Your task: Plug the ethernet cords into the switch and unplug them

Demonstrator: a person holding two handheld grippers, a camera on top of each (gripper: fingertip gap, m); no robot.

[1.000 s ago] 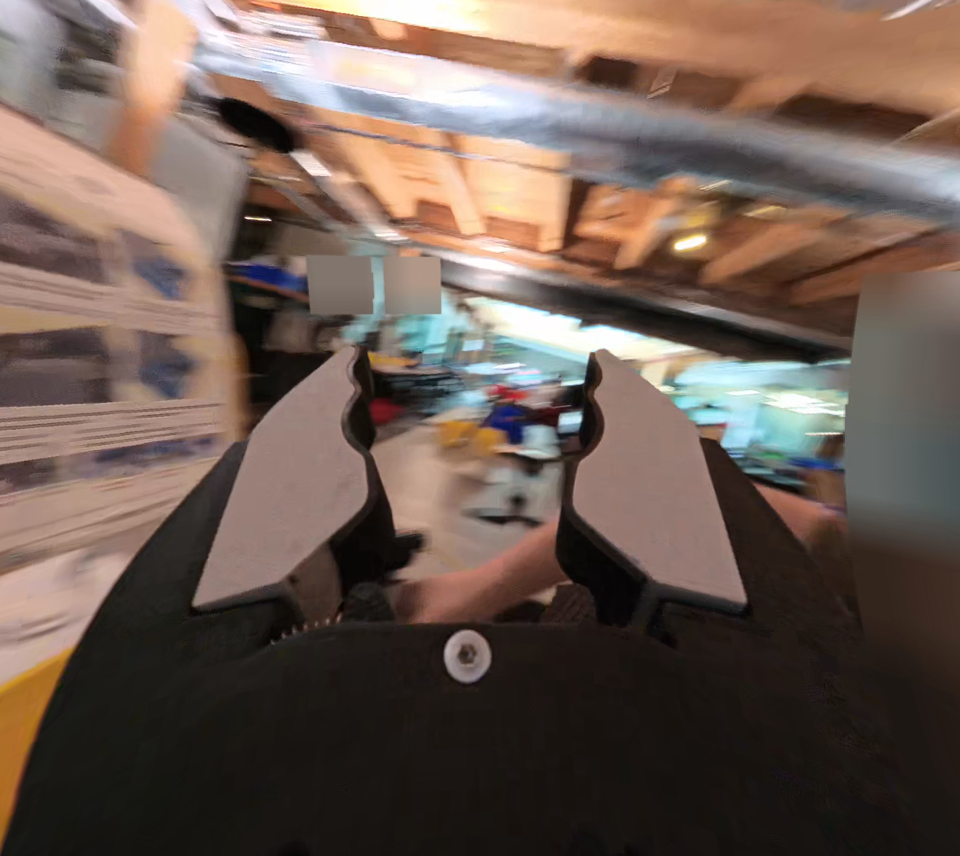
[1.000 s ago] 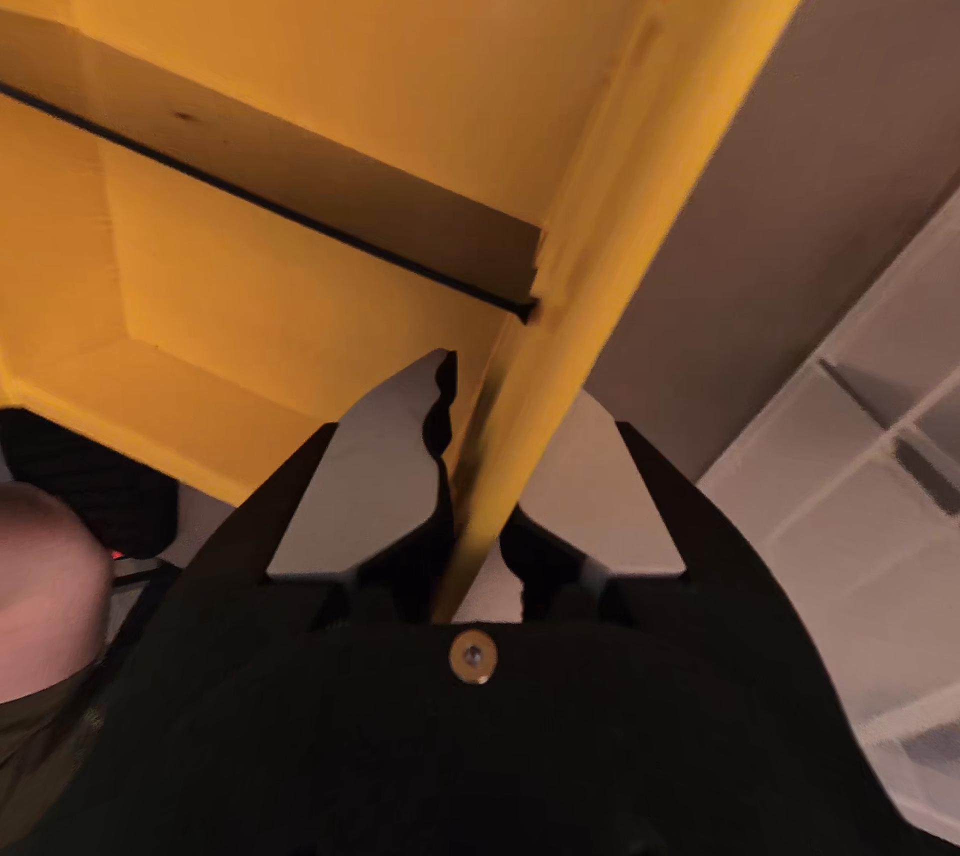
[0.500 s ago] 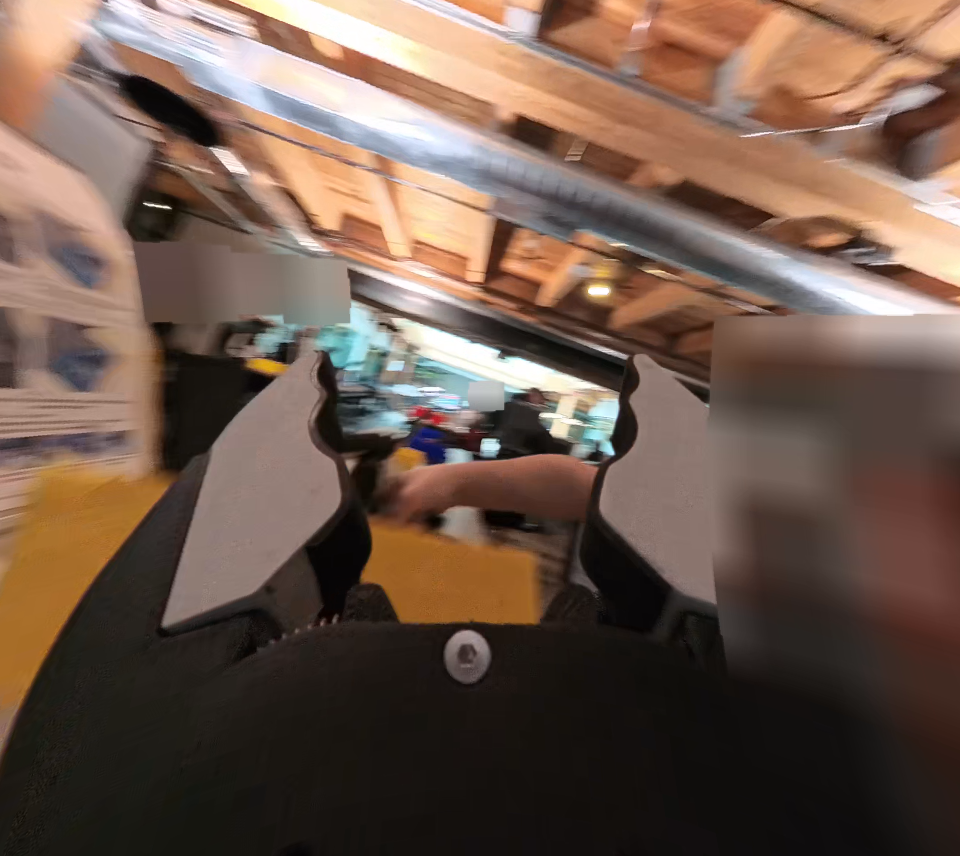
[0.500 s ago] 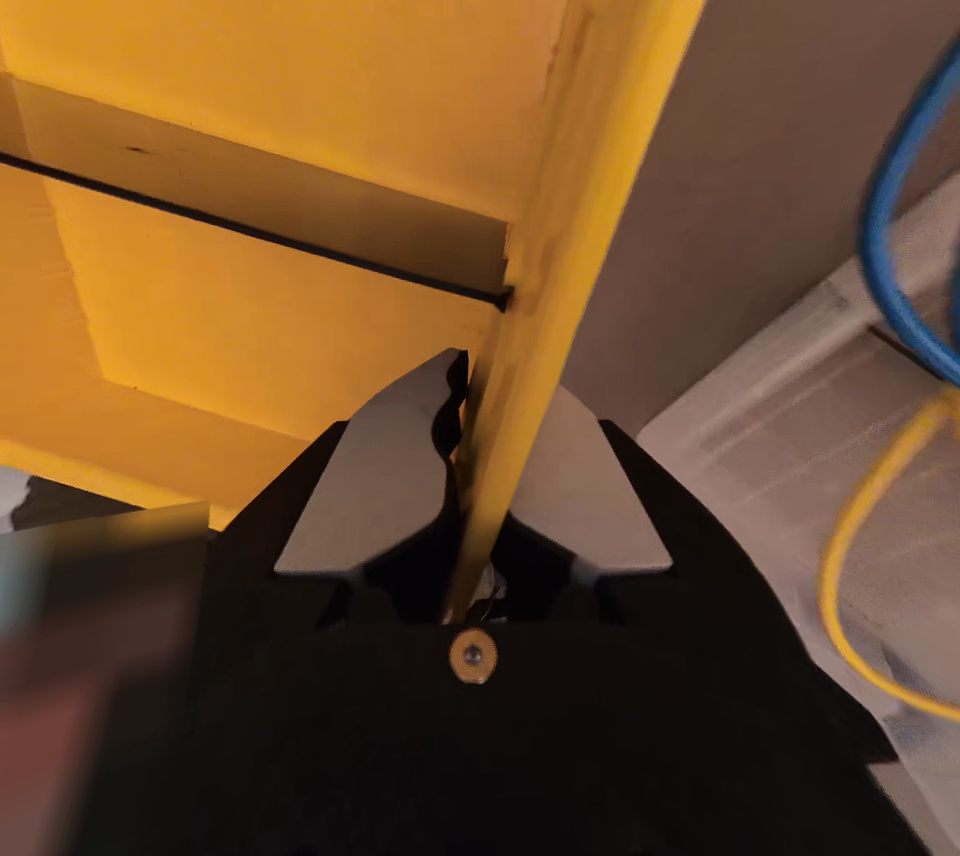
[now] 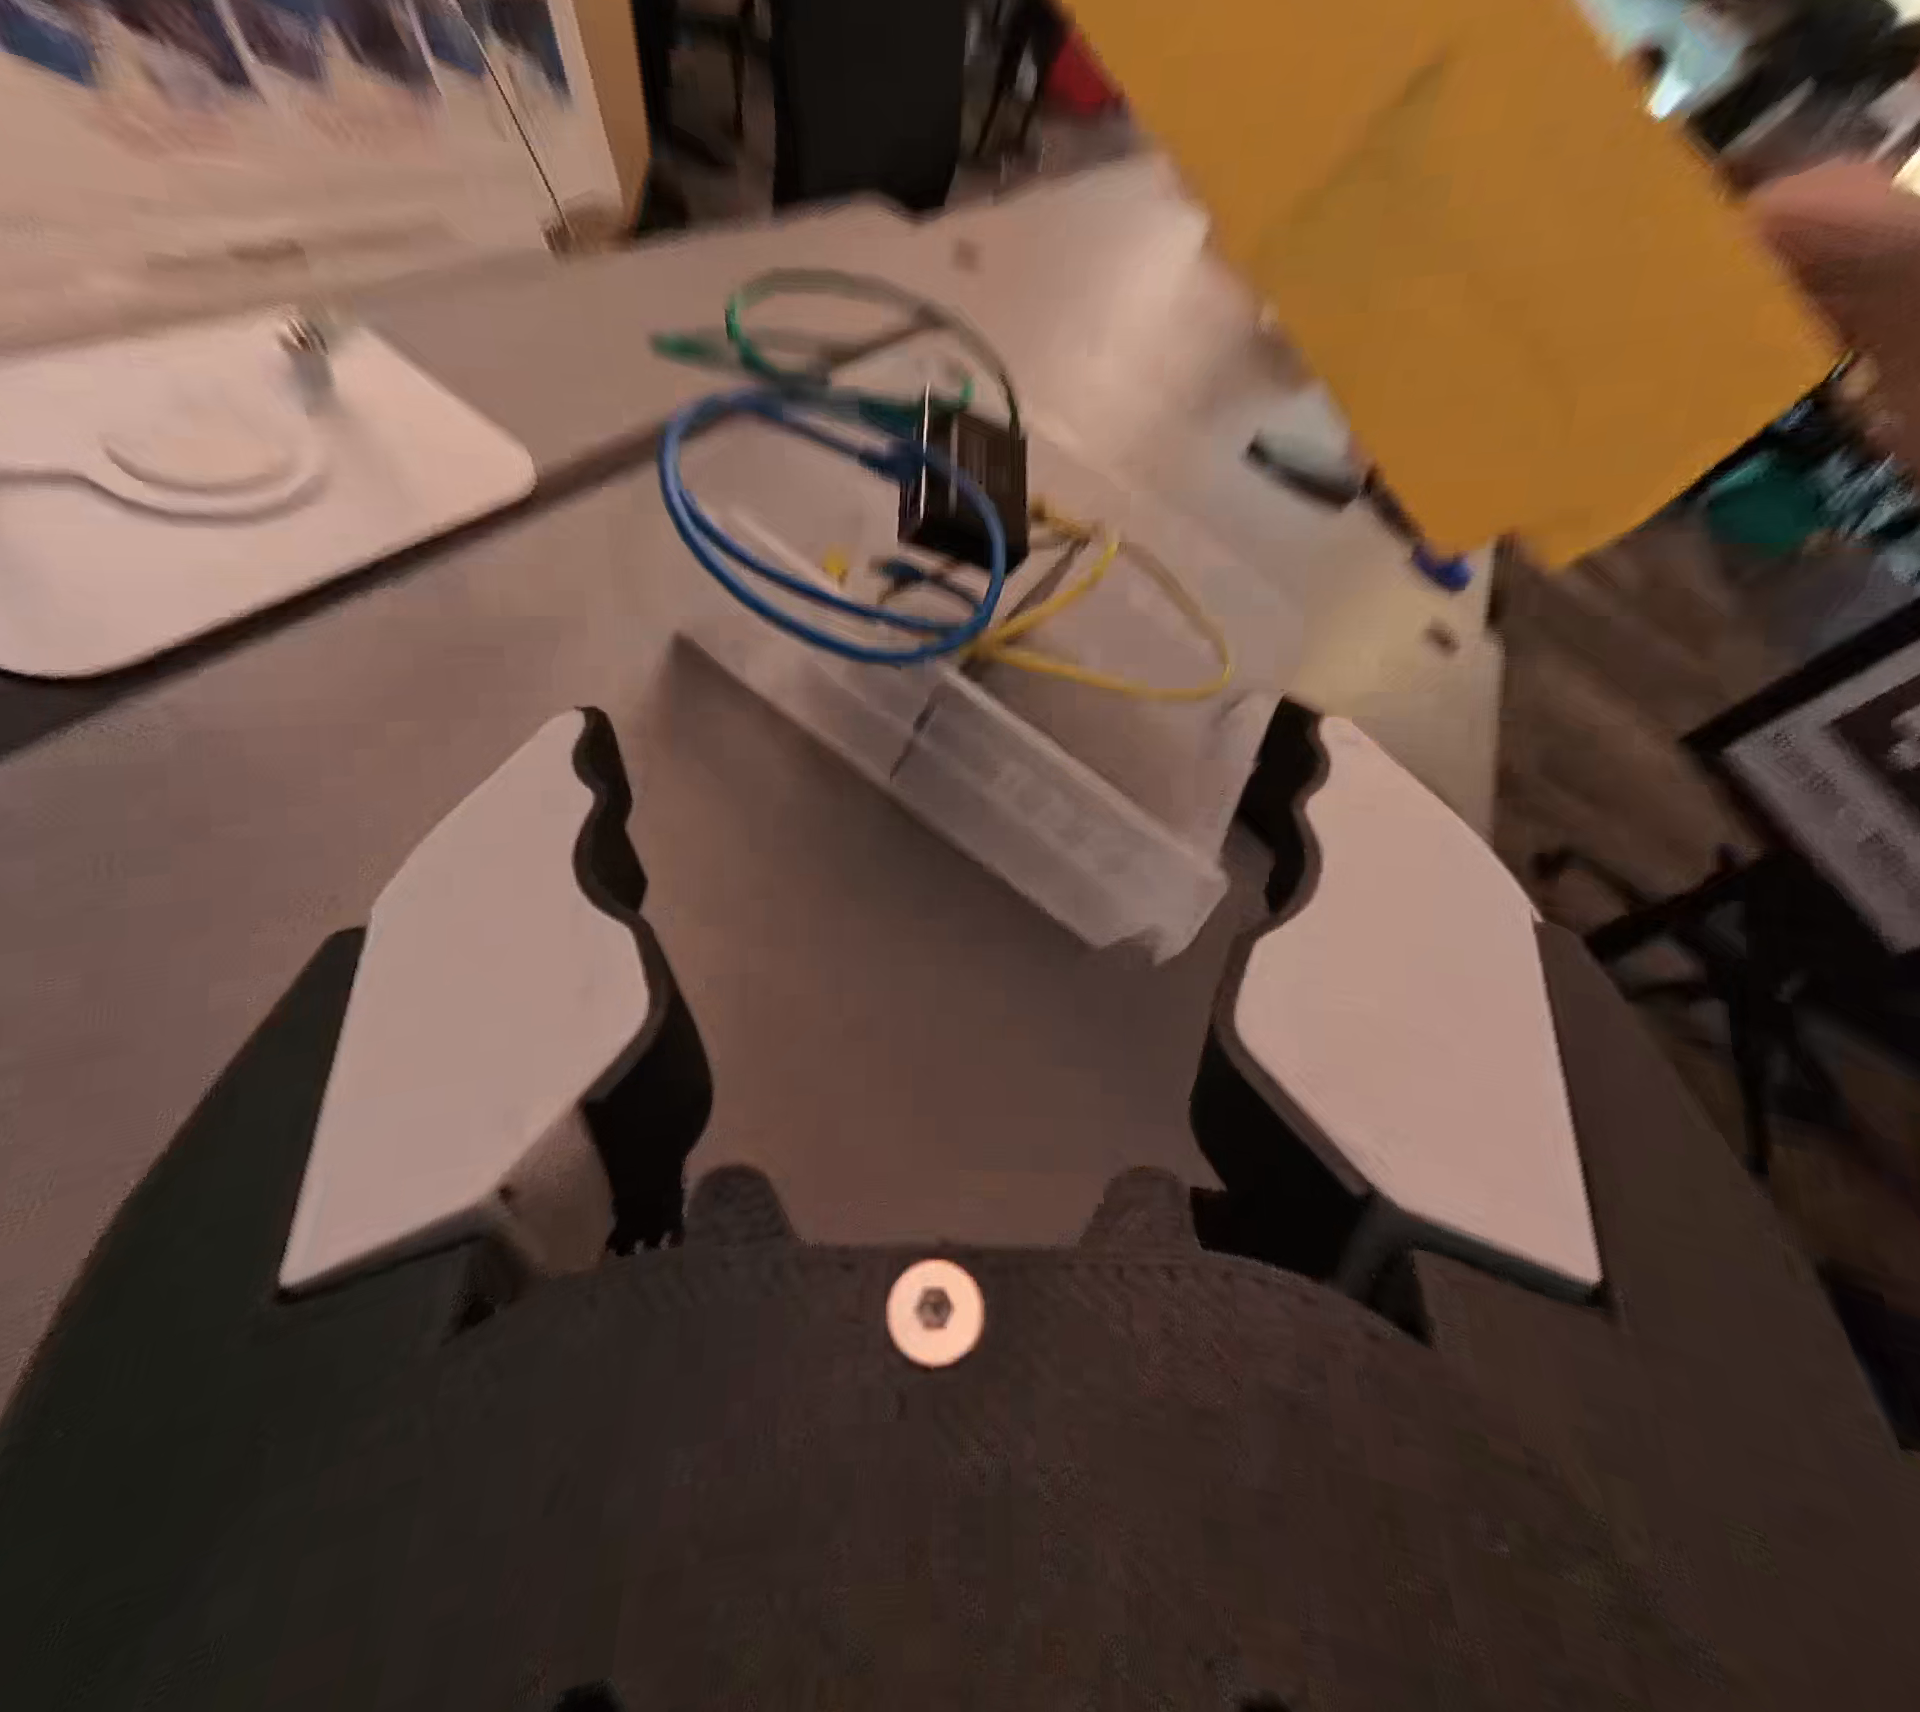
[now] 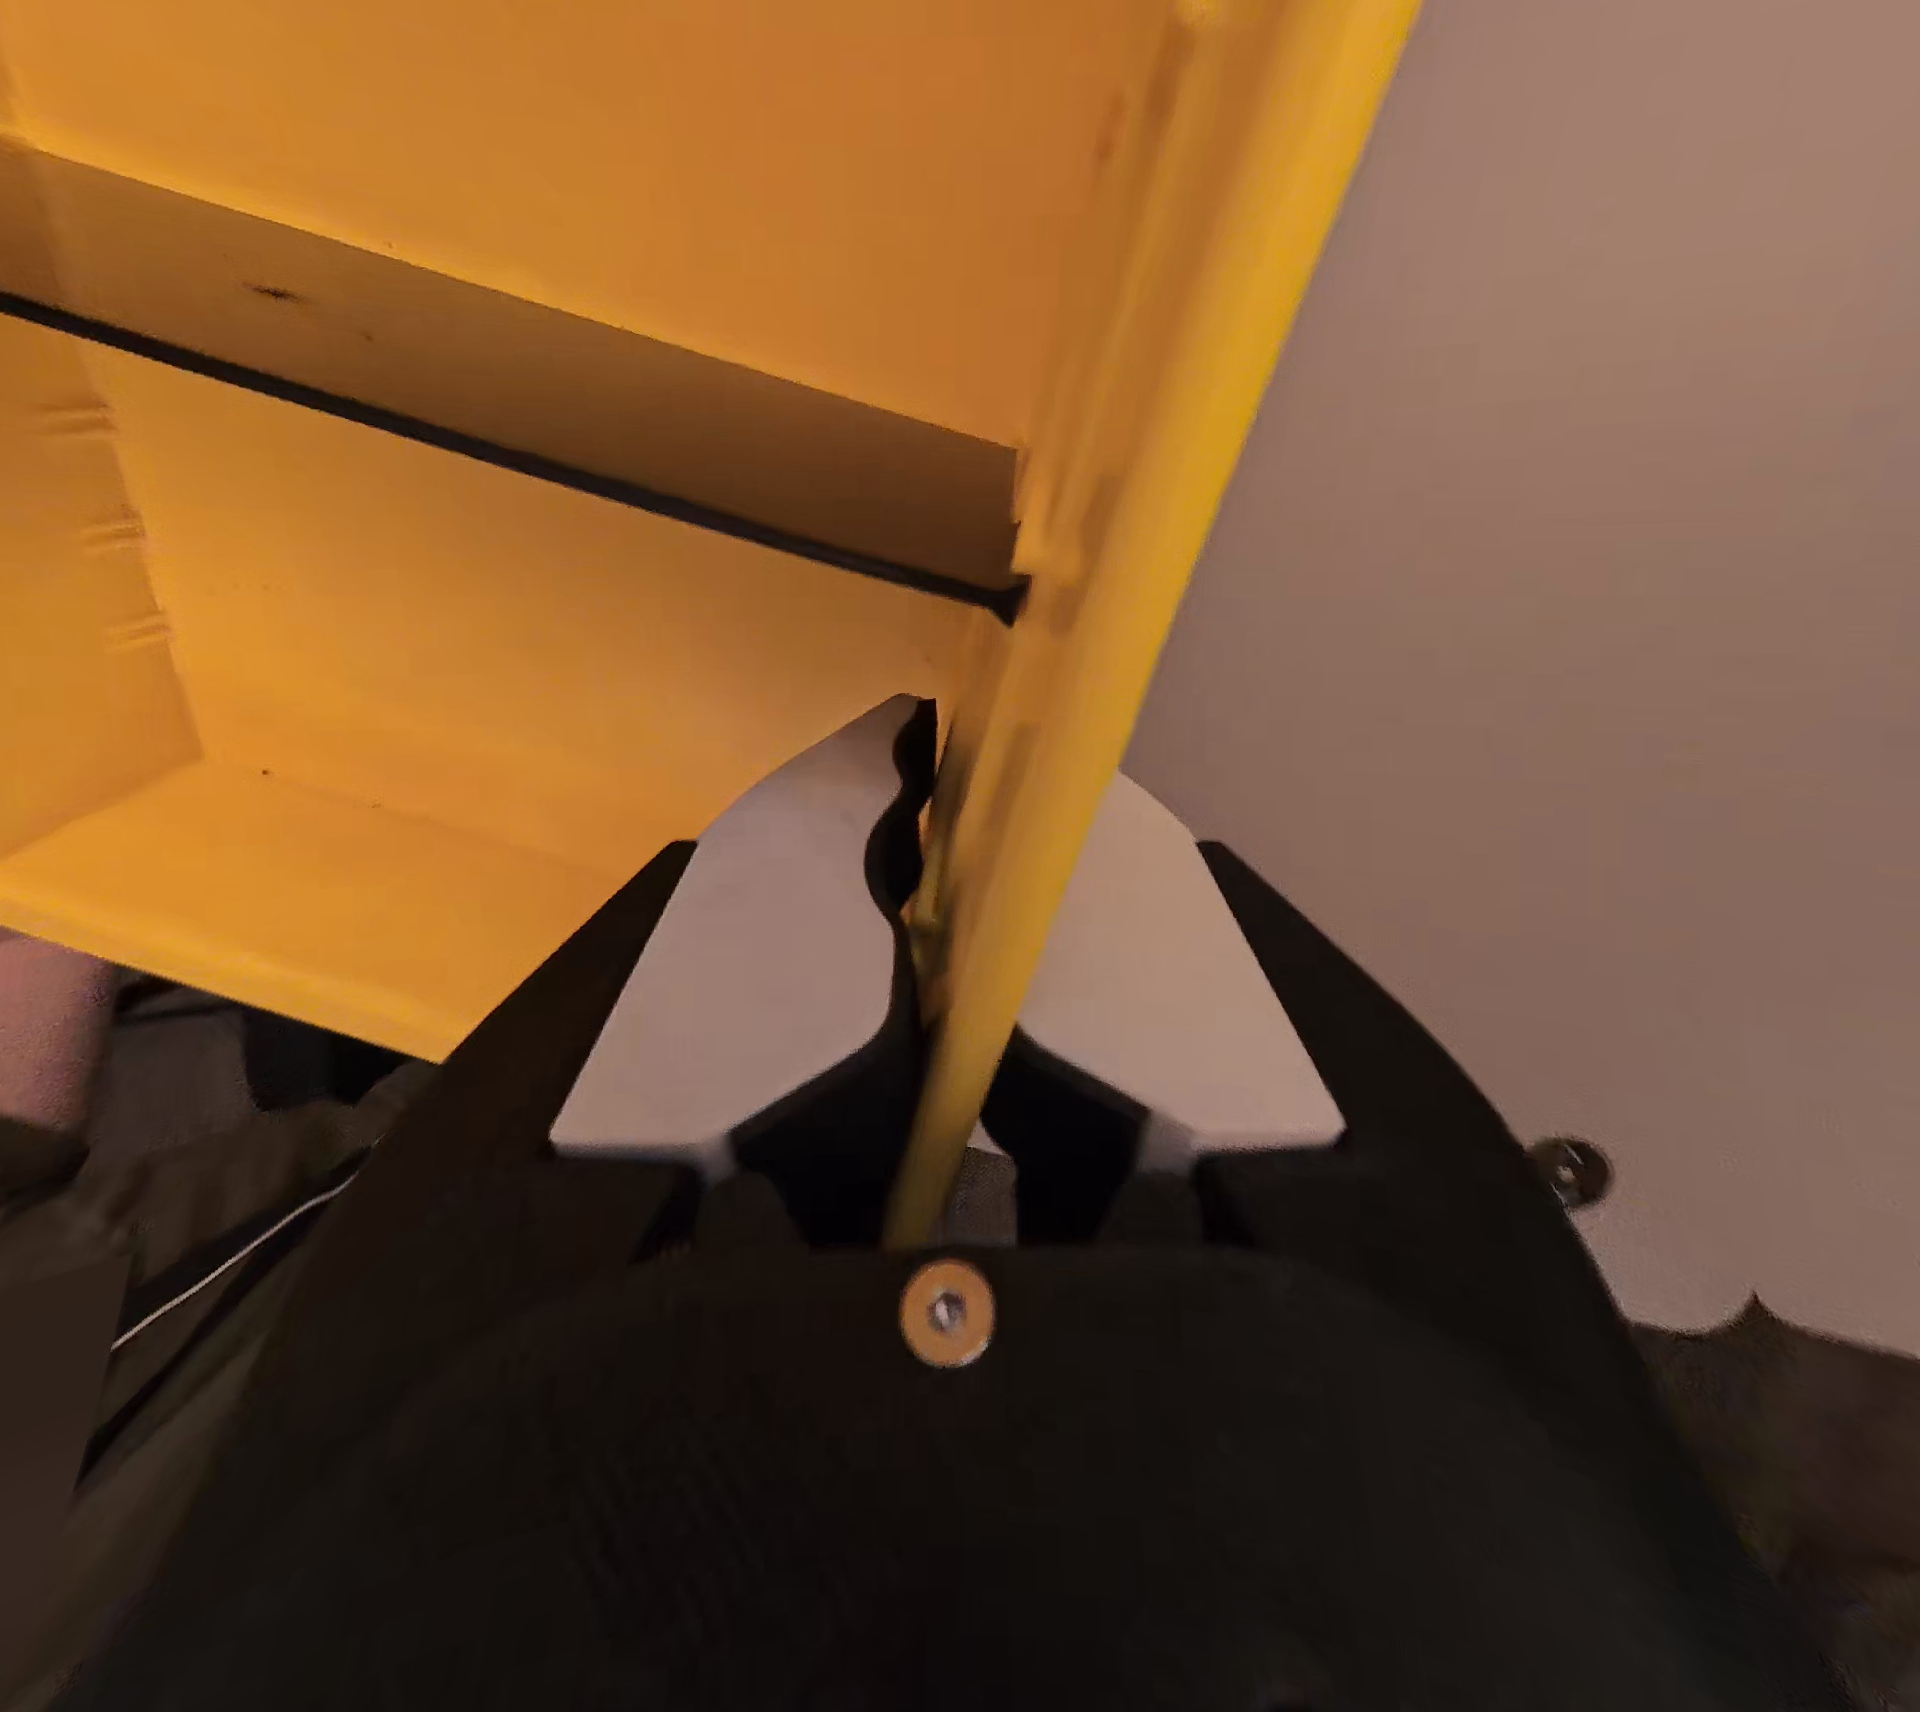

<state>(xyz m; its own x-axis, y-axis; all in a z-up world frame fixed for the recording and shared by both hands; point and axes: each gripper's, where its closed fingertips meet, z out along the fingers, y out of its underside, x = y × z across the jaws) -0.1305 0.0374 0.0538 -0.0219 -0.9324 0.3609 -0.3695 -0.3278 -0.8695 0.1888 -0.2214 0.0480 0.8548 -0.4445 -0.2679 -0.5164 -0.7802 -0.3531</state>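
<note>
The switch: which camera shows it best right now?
The left wrist view: the small black switch sits on the grey table among blue, green and yellow cords, though blurred. The right wrist view shows none of it, only the yellow box in that gripper's jaws.

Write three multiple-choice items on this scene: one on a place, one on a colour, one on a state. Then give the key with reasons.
1. Where do the ethernet cords lie?
A. on the grey table
B. in the yellow box
C. on the floor

2. What colour is the cord looped nearest the left tool?
A. red
B. blue
C. white

3. What is the state of the right tool?
A. wide open and empty
B. shut on a cord
C. shut on the yellow box's wall

Key:
1 A, the loops rest on the grey table around the small black switch.
2 B, the blue cord is the closest loop.
3 C, both fingers press the thin edge of the yellow box.
</note>
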